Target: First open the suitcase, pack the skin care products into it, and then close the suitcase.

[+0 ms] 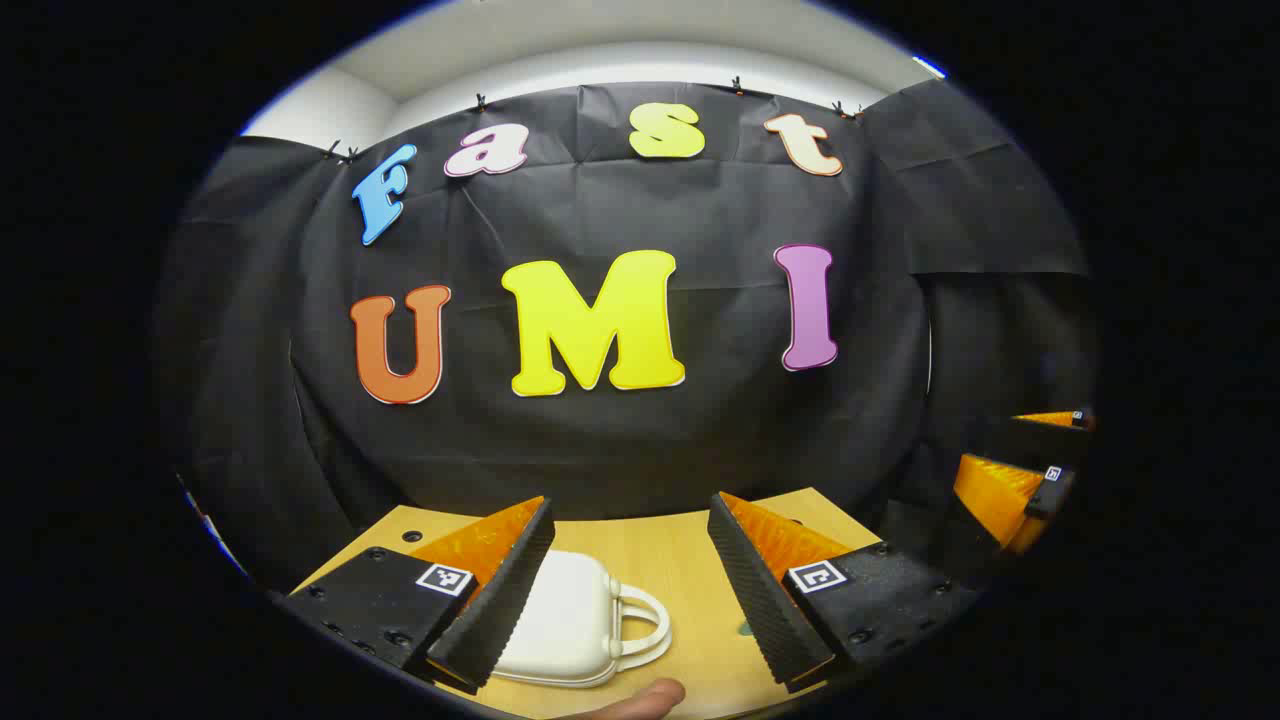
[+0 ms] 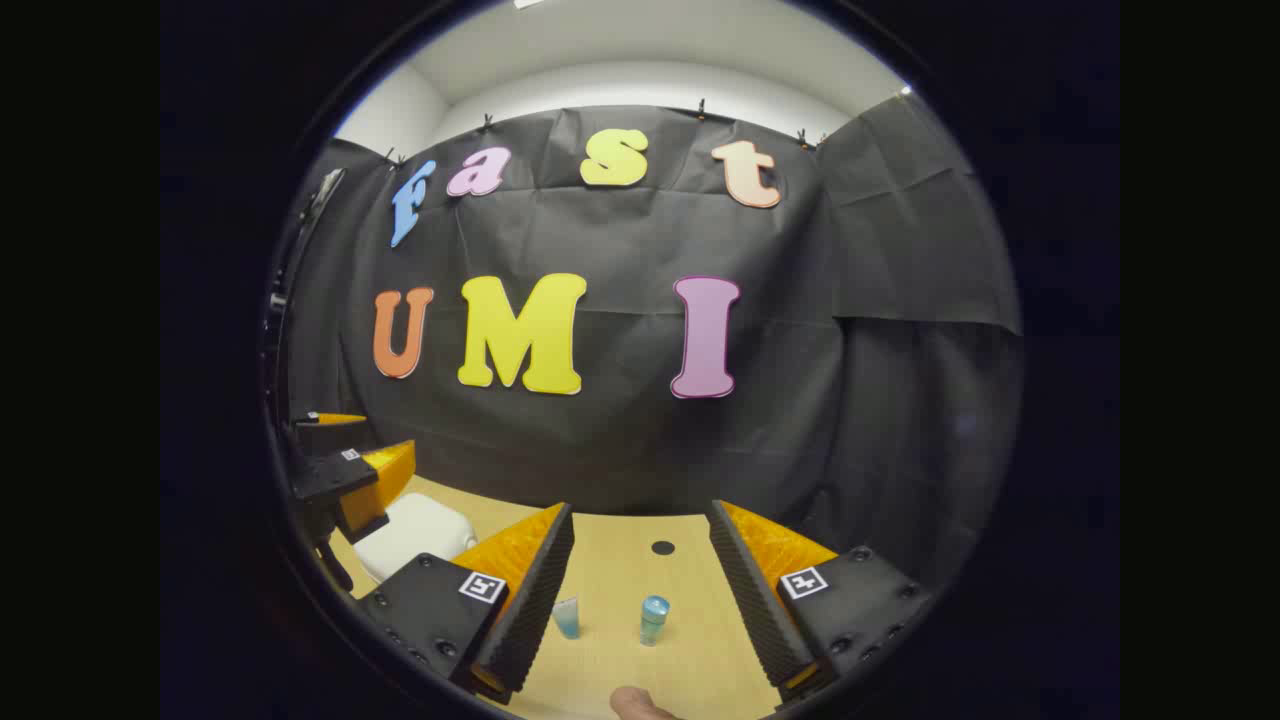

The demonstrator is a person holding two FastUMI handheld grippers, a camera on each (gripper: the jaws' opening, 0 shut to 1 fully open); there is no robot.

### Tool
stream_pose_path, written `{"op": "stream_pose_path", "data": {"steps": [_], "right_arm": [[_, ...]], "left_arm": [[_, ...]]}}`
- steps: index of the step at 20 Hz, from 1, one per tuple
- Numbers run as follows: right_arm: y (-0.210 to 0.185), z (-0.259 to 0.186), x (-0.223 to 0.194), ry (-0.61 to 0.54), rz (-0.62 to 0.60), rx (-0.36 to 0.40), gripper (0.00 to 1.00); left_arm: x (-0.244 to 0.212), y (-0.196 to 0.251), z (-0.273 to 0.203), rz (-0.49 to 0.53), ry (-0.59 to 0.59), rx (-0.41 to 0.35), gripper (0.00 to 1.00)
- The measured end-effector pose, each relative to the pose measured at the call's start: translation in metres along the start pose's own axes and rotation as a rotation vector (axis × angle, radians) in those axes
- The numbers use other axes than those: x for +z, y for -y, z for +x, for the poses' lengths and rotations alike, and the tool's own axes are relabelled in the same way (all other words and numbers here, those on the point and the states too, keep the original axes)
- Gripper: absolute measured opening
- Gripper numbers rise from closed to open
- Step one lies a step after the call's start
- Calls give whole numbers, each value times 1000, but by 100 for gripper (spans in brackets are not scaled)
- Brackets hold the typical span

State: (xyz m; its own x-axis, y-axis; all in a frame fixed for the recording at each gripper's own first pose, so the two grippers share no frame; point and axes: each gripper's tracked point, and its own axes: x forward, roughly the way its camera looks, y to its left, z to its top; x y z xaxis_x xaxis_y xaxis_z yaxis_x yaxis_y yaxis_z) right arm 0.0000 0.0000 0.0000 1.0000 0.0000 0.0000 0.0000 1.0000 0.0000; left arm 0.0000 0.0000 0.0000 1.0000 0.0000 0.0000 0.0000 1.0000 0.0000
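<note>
A small white suitcase lies closed on the wooden table, its handle pointing right. My left gripper hovers open above it, nothing between its fingers. In the right gripper view the suitcase sits at the left, with the left gripper above it. My right gripper is open over the table. Below it stand a small blue tube and a little blue-capped bottle. The right gripper also appears at the right edge of the left gripper view.
A round black hole marks the tabletop near the back. A fingertip of the holding hand pokes in at the bottom of the left gripper view, and another fingertip in the right gripper view. Black cloth walls close the booth behind the table.
</note>
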Motion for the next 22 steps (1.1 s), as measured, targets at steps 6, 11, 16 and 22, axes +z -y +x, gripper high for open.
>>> {"op": "stream_pose_path", "data": {"steps": [6,11,16,22], "right_arm": [[3,4,6,10,-24,35,80],[-1,13,7,6,-25,68,80],[-10,17,8,2,-32,97,81],[-10,19,8,1,-32,92,80]], "left_arm": [[-4,20,5,-21,-16,-8,98],[-3,18,12,-22,-5,11,98],[-5,15,14,-28,-15,18,98],[-6,12,17,-17,-6,15,99]]}}
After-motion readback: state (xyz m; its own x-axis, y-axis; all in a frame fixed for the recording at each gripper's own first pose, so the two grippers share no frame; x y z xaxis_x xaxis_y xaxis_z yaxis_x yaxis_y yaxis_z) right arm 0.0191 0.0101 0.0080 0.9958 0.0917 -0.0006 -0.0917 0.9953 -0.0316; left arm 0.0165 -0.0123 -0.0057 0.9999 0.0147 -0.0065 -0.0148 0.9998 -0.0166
